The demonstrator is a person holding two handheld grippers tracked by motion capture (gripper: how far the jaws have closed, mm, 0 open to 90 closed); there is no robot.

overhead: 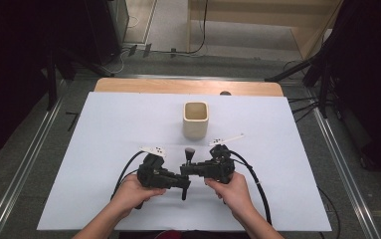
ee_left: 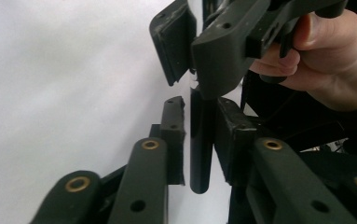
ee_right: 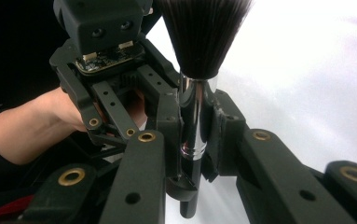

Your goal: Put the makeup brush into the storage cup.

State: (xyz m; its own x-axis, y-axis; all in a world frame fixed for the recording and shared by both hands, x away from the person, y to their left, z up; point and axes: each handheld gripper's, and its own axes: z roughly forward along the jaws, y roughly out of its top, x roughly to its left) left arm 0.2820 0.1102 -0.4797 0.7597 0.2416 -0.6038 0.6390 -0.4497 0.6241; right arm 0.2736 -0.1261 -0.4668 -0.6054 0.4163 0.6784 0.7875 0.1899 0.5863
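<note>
Currently both grippers meet near the front middle of the white surface (overhead: pixel 103 149). Right gripper (ee_right: pixel 195 135) is clamped on the makeup brush (ee_right: pixel 195 116) at its chrome collar, bristles uppermost. Left gripper (ee_left: pixel 199 140) sits around the brush's black handle; whether it presses cannot be told. A beige cup (overhead: pixel 196 119) stands behind, apart.

2 black hand-held grippers (overhead: pixel 184 172), brass rivets, cables

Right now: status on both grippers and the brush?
Right gripper shut on brush, at the chrome ferrule. Left gripper jaws either side of its black handle; contact unclear. Bristles up. Cup stands beyond on the table, path clear.
</note>
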